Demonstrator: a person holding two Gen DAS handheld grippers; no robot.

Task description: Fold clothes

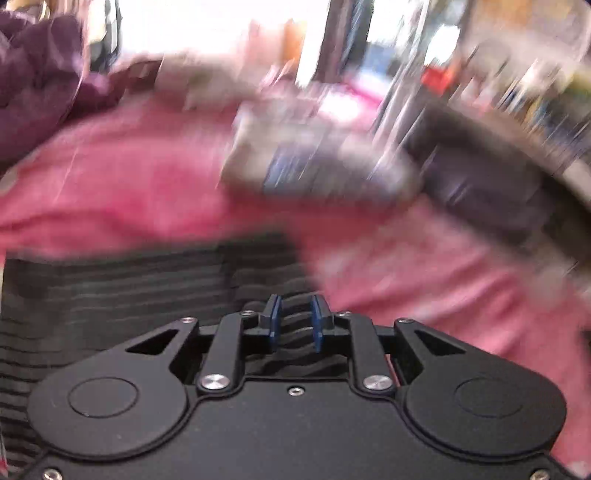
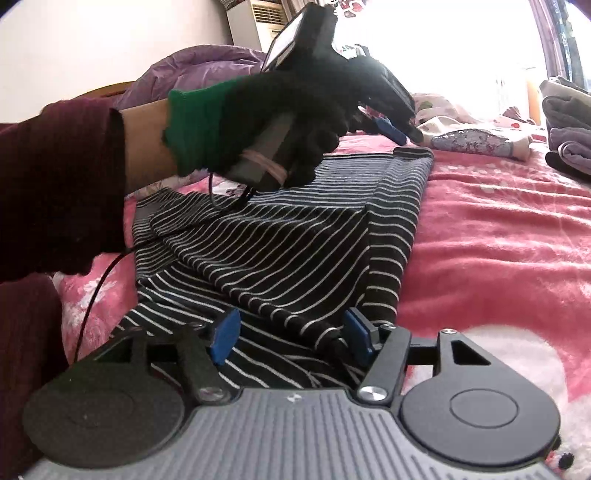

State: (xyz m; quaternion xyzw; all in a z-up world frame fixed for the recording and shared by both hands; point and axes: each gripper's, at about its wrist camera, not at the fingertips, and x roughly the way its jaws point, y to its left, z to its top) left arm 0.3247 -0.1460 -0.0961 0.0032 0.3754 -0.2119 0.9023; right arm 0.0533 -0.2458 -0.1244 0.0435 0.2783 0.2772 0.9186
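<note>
Here, nearest my right camera: the right gripper (image 2: 291, 336), jaws spread wide, blue pads on either side of the near hem of the striped garment (image 2: 295, 236). The cloth lies between the pads, but neither pad is pressed onto it.

Next, the striped garment itself: black with thin white stripes, spread on the pink bedspread (image 2: 498, 240), partly folded over itself, with a narrow folded strip running along its right edge toward the far corner.

Above the garment's far half: the left gripper (image 2: 400, 134), held in a black glove with a green cuff (image 2: 310, 125); a dark red sleeve (image 2: 62, 184) comes in from the left. Its blue-padded tip sits just above the garment's far corner. A thin black cable hangs from the handle down across the cloth.

From my left camera, heavily blurred: the left gripper (image 1: 295, 323), jaws drawn narrow with a slim gap, striped fabric (image 1: 129, 280) showing in that gap and beneath; I cannot tell whether cloth is pinched.

Further back: a pale patterned garment (image 2: 472, 142) and a dark grey folded pile (image 2: 569, 147) on the bedspread. Farthest: purple bedding (image 2: 192, 70) and a white air-conditioner unit (image 2: 258, 22).
</note>
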